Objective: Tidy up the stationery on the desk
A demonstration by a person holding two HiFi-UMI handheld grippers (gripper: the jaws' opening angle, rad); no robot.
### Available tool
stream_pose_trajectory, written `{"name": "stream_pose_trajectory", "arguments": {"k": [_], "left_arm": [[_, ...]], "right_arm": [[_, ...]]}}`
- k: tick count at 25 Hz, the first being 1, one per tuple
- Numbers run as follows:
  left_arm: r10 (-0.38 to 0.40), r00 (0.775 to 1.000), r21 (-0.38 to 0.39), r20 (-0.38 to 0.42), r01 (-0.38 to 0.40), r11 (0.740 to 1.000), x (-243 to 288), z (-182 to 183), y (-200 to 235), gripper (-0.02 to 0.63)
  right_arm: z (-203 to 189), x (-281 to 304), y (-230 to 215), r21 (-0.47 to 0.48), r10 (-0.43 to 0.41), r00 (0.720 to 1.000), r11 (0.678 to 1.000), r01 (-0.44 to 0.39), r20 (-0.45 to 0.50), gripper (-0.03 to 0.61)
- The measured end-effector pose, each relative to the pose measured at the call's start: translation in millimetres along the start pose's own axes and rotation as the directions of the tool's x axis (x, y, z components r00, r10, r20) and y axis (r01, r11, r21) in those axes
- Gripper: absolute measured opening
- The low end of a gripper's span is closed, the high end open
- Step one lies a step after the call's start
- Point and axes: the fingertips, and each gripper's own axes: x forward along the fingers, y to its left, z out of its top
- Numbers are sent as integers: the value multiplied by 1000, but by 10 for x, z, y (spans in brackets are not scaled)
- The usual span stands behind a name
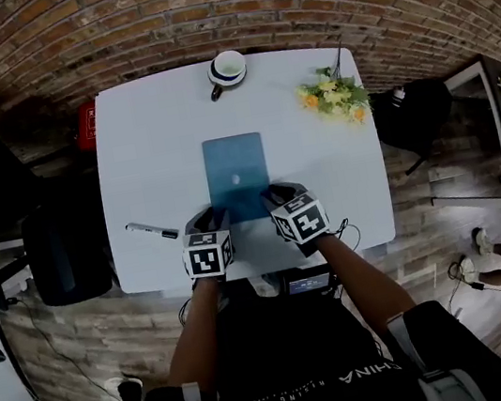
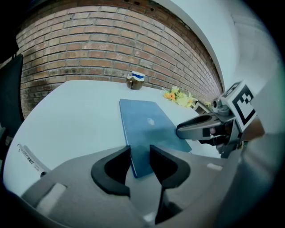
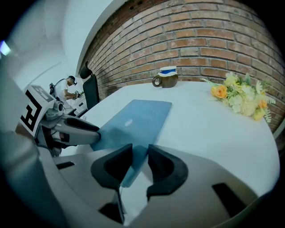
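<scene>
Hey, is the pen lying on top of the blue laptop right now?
No, the pen lies on the bare white desk to the left of the blue laptop, clear of it.

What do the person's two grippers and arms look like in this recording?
The left gripper and right gripper match: smooth grey shells ending in two curved black fingers. Each carries a cube with black-and-white square markers. What looks like a thin dark cable loops beside the right wrist. The person wears a black top with white lettering, and the forearms are uncovered.
</scene>
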Motion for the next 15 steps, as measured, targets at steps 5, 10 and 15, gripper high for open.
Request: {"name": "stream_pose_trajectory", "arguments": {"k": [5,10,15], "left_arm": [[-22,1000,4,-2,22,1000,6,4,9,141],[-42,999,23,-18,42,999,-2,56,63,144],[-53,999,22,-6,53,998,25,216,201,163]], "right_arm": [[3,14,-5,4,-3,1000,1000,3,-3,124],[3,14,-20,30,0,1000,1000,0,-10,134],[88,46,-47,80,-7,1000,997,5,18,179]]}}
